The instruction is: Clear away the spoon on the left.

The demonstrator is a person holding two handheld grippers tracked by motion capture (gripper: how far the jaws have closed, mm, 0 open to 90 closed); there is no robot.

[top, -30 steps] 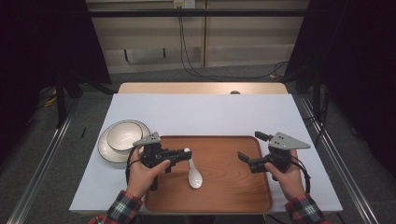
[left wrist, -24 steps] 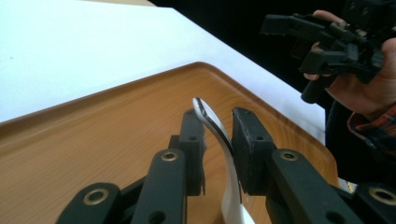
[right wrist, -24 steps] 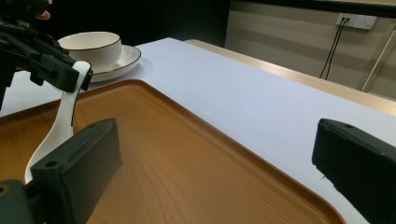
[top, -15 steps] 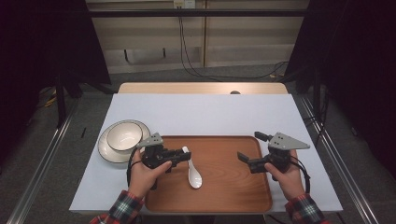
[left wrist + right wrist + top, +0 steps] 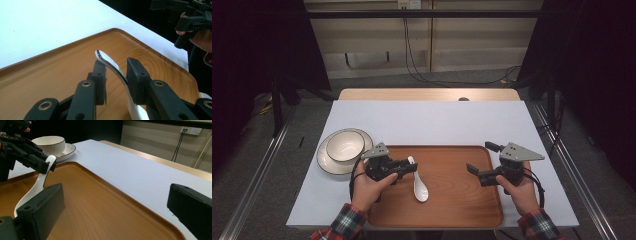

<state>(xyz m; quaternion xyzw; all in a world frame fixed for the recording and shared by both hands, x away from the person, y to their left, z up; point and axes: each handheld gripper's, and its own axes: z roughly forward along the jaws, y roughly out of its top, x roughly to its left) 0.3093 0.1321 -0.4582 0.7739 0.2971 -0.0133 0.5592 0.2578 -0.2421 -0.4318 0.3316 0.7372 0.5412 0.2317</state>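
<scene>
One white sheet covered the counter [image 5: 427, 120], with a wooden tray [image 5: 462, 200] on it and dark curtains around. A shiny white spoon [image 5: 418, 182] lay on the tray. The left gripper [image 5: 113, 72] had its fingers around the handle, not quite pinching; the right gripper [image 5: 476, 169] was wide open.

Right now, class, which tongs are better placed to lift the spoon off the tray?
Left: the left tongs already straddle the spoon handle, while the right tongs hover open and apart from it.
</scene>
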